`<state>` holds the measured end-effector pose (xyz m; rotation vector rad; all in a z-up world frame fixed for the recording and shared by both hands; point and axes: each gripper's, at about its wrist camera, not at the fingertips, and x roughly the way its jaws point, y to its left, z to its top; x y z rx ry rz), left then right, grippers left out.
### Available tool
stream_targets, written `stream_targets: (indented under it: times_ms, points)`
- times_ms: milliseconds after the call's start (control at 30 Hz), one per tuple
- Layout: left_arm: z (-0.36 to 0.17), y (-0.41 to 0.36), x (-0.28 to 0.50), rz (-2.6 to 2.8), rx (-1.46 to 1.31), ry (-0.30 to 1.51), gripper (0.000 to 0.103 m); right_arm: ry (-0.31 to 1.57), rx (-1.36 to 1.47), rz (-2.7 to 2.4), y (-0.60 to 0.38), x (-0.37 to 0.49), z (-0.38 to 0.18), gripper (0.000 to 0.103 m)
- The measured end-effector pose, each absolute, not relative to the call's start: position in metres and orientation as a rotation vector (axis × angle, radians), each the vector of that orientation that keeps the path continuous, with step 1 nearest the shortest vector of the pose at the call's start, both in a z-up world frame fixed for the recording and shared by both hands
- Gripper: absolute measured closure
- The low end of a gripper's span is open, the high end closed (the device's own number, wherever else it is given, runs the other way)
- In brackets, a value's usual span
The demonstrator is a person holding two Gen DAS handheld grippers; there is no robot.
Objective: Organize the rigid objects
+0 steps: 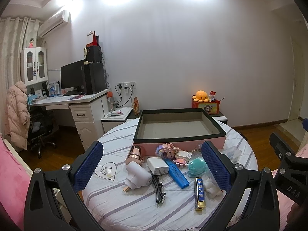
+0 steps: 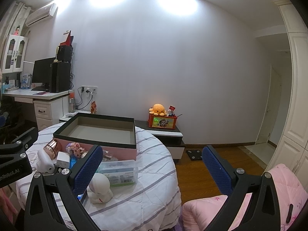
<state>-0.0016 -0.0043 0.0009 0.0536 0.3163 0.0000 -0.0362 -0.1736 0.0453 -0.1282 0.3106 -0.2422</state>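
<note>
A pink box (image 1: 217, 141) with a black rim (image 2: 96, 134) stands empty at the back of the round table. In front of it lie a white and rose-gold handheld device (image 1: 135, 170), a white charger (image 1: 157, 165), a blue highlighter (image 1: 177, 173), pastel block figures (image 1: 174, 152), a teal silicone piece (image 1: 196, 166), a black hair clip (image 1: 158, 189), a gold and blue case (image 1: 199, 193) and a white figurine (image 2: 100, 186). My left gripper (image 1: 153, 150) hangs open above these items, holding nothing. My right gripper (image 2: 153, 150) is open over the table's right edge, with the figurine beside its left finger.
A clear plastic case (image 2: 119, 171) lies right of the box. The striped tablecloth (image 1: 119, 207) covers the table. A pink quilt (image 2: 211, 209) lies at the lower right, a low cabinet (image 2: 169, 134) with a toy box behind, and a desk (image 1: 77, 100) at left.
</note>
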Motion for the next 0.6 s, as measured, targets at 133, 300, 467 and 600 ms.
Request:
stream_targets:
  times_ms: [133, 300, 467, 600]
  points:
    - [0.0003, -0.0045, -0.0015, -0.004, 0.057, 0.318, 0.0, 0.315, -0.126, -0.244, -0.1753, -0.0351, 0.0451, 0.0]
    - [-0.0015, -0.0047, -0.0011, 0.001, 0.058, 0.314, 0.0, 0.313, -0.131, -0.244, -0.1755, -0.0358, 0.0454, 0.0]
    - [-0.002, -0.0063, 0.0016, 0.002, 0.064, 0.321, 0.0, 0.313, -0.133, -0.243, -0.1745, -0.0362, 0.0447, 0.0]
    - [-0.0023, -0.0066, 0.0022, 0.003, 0.07, 0.321, 0.0, 0.314, -0.134, -0.242, -0.1745, -0.0358, 0.0449, 0.0]
